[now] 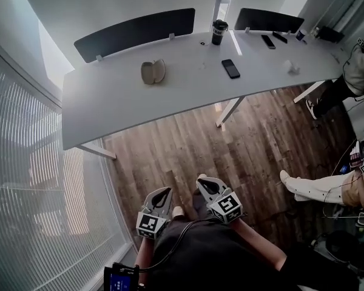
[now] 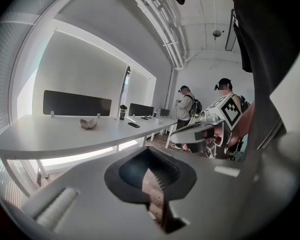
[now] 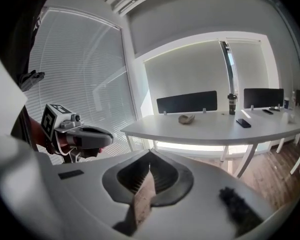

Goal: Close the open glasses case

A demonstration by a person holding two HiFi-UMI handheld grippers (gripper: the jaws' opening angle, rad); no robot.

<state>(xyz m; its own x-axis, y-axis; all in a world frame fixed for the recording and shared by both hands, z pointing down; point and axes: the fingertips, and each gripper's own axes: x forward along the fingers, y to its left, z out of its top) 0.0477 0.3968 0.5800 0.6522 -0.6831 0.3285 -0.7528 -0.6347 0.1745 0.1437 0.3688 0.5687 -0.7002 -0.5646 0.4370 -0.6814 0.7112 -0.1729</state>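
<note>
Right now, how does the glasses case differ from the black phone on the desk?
The glasses case is beige and rounded; the phone is black and rectangular. The glasses case lies open in two halves; the phone lies flat as one slab. Both rest on the white desk.

Office: long white desk (image 1: 109, 96) with dark divider screens (image 1: 133, 32) ahead of left gripper (image 1: 162, 194); window blinds (image 1: 24, 180) to its left.
</note>
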